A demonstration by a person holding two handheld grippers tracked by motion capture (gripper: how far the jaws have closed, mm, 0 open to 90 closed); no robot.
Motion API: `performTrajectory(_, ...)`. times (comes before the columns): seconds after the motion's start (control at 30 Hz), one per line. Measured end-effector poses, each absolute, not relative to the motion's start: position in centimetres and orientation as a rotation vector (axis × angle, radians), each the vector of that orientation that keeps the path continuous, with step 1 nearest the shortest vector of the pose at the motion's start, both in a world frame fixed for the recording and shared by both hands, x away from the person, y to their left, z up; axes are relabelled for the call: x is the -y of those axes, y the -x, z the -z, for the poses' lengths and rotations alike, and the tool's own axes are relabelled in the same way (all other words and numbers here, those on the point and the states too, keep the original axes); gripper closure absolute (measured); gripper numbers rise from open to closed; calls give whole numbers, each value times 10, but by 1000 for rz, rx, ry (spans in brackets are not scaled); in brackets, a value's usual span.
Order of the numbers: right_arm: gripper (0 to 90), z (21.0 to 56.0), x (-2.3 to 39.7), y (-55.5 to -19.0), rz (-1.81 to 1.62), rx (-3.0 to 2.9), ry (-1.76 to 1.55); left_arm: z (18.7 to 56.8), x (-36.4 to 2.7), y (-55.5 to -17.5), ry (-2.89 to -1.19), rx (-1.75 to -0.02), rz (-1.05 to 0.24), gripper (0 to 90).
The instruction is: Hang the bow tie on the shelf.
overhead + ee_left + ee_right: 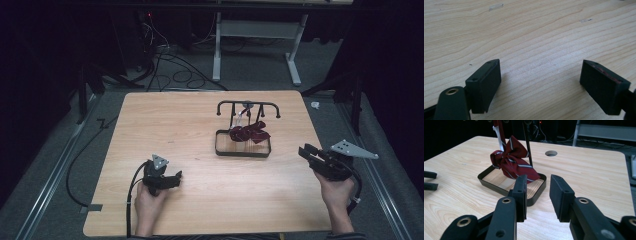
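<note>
A: High view: tie (248, 132) hangs from the rack (248, 104) into the tray (243, 151); both grippers lie well apart from it.

B: Left gripper view: left gripper (540, 80) open above bare counter (529, 37).

A: Right gripper view: right gripper (538, 195) half-open, empty, tie (512, 162) just ahead.
</note>
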State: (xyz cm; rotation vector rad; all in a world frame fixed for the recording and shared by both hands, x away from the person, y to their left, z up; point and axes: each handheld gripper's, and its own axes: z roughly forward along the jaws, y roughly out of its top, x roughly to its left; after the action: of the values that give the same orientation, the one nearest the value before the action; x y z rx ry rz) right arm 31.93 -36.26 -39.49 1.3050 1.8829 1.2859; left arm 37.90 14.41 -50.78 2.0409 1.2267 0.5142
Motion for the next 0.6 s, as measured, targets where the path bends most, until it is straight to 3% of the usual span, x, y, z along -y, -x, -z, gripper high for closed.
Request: performTrajectory(0.6,687,412,364,-316,-1270,-1909,-1345,508,-144,-379,-2041,-1226,-514,176)
